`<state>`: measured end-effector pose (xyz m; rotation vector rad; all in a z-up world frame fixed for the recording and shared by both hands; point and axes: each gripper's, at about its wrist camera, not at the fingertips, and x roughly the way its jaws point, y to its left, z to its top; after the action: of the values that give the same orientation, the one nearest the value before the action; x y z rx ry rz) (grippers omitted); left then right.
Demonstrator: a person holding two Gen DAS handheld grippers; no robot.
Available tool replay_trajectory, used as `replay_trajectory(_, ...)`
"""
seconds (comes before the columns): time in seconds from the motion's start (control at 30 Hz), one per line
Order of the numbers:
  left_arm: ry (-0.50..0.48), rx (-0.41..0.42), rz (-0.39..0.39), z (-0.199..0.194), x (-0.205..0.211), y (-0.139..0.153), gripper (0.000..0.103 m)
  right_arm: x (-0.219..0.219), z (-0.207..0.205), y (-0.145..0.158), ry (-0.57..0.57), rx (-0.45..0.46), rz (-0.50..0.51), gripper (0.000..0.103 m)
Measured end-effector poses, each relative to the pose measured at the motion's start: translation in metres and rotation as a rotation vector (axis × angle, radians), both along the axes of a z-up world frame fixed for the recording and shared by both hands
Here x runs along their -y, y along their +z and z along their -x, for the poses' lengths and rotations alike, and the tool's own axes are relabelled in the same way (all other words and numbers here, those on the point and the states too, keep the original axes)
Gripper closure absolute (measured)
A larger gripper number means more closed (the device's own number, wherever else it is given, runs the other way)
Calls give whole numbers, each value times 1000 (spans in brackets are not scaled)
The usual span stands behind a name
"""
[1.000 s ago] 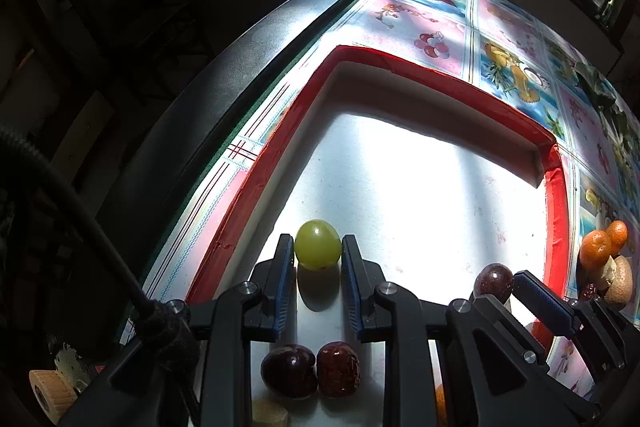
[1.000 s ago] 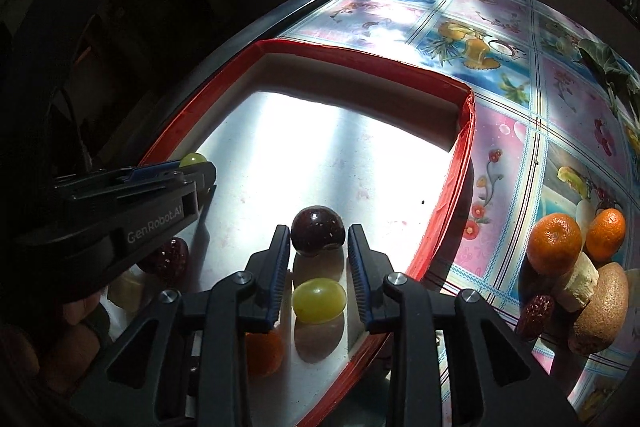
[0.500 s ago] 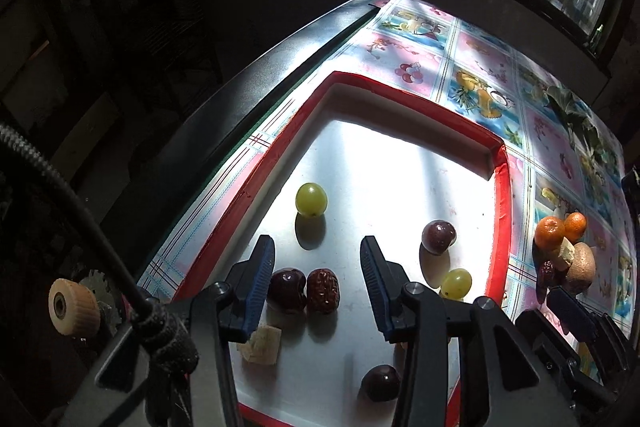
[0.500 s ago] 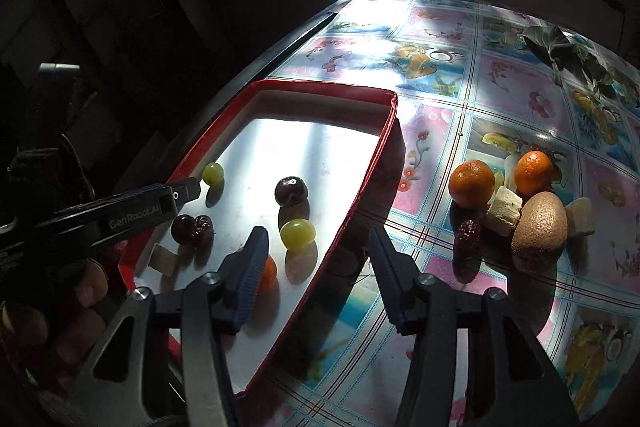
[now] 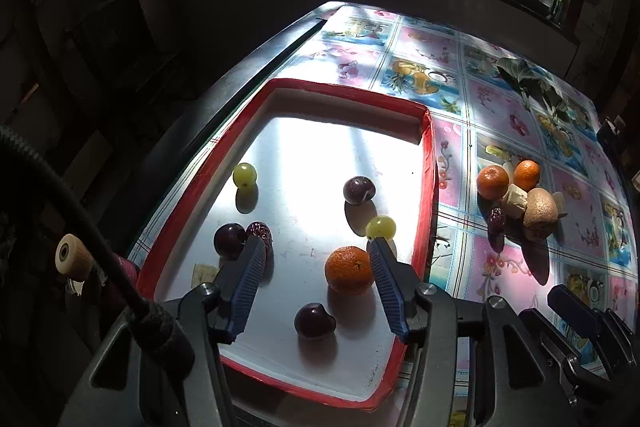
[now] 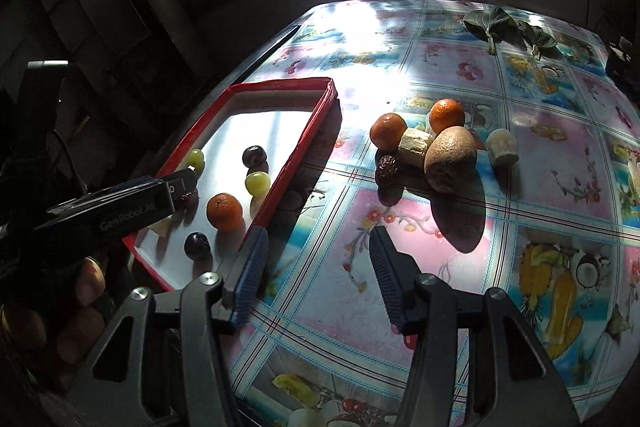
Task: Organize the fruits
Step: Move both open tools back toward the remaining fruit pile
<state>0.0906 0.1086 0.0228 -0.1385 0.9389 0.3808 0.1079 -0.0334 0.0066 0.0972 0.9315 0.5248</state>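
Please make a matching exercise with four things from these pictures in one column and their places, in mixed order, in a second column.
Things:
1. kiwi
2. leafy sprig
3. lone dark plum
4. banana piece standing alone

Places:
A. inside the red tray, near its closest corner
B. on the tablecloth, just right of the fruit pile
C. at the far side of the table
D. in the fruit pile, touching another banana piece

Pairs: 1-D, 2-C, 3-A, 4-B
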Motion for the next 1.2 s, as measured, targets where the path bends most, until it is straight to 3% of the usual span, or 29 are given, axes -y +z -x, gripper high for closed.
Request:
replay_trajectory(0.3,-35,20,-39,4,18,4,44,36,9,-10,-67,-23,-27,46)
replay_trajectory(0.87,-131,-30,24,-3,43,-13,44,87,0,-34,-210,-72,-60,45)
replay_trajectory(1.2,-161,-56,56,-23,49,-23,43,82,-33,-40,-235,-79,-87,45)
